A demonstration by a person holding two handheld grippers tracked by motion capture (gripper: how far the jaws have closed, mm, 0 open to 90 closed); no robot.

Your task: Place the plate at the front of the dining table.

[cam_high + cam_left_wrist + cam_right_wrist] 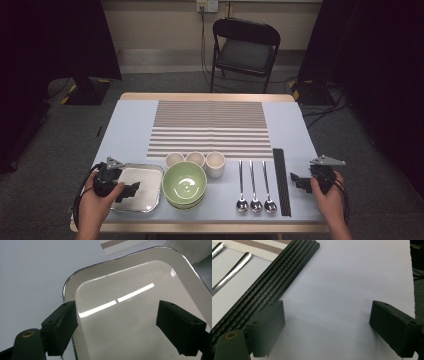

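Note:
My left gripper (131, 190) hovers over the shiny metal tray (150, 172) at the near left, jaws wide apart with nothing between them. In the left gripper view the left gripper (117, 327) frames the tray's bare floor (130, 322). My right gripper (296, 180) sits open at the near right, just right of a bundle of black chopsticks (281, 180). The right gripper view shows the right gripper (327, 327) over bare blue cloth, with the chopsticks (274, 282) running along its left jaw.
A green bowl (184, 184) sits right of the tray, with three small white cups (195, 160) behind it. Three steel spoons (255, 190) lie left of the chopsticks. A striped placemat (210, 127) covers the table's middle. A black folding chair (245, 47) stands beyond the far edge.

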